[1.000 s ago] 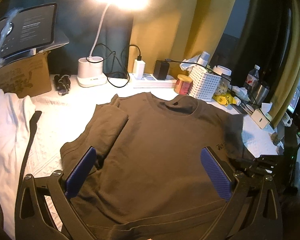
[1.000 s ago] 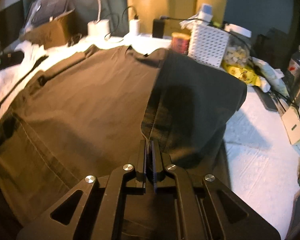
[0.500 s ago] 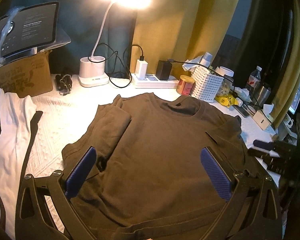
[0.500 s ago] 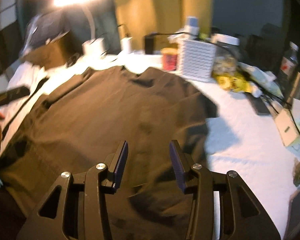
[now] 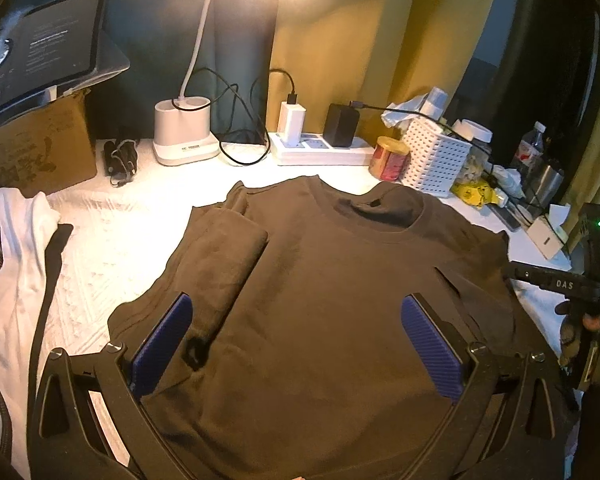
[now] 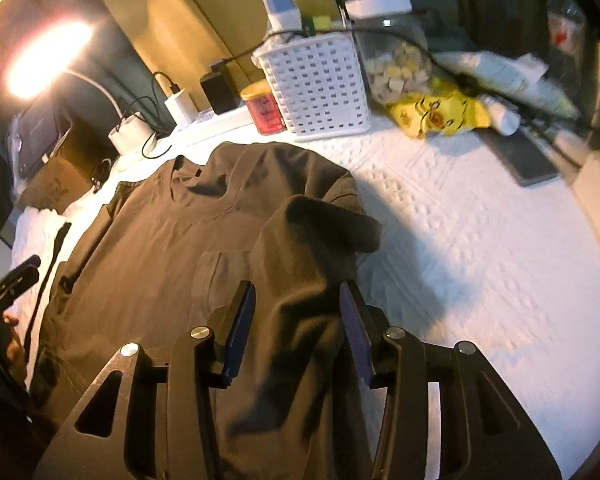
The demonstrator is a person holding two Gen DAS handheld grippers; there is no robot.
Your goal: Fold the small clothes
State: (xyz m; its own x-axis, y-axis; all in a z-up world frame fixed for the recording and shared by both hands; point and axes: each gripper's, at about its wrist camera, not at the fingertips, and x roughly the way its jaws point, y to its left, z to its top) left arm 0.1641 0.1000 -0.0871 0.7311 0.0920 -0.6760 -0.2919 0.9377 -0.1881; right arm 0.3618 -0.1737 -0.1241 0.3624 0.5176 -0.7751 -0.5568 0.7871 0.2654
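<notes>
Soft brown tee (image 5: 320,300) on quilted white cloth (image 6: 460,240) — both grippers spread, R gripper (image 6: 298,320) just opened, rumpled sleeve between its pads

My way along the bed's (image 6: 460,248) right side is open white cover. Its far edge is crowded: white basket (image 6: 320,84), red tin (image 6: 265,109), power strip (image 5: 320,152), lamp base (image 5: 184,132). A cardboard box (image 5: 36,144) blocks the far left corner.
</notes>
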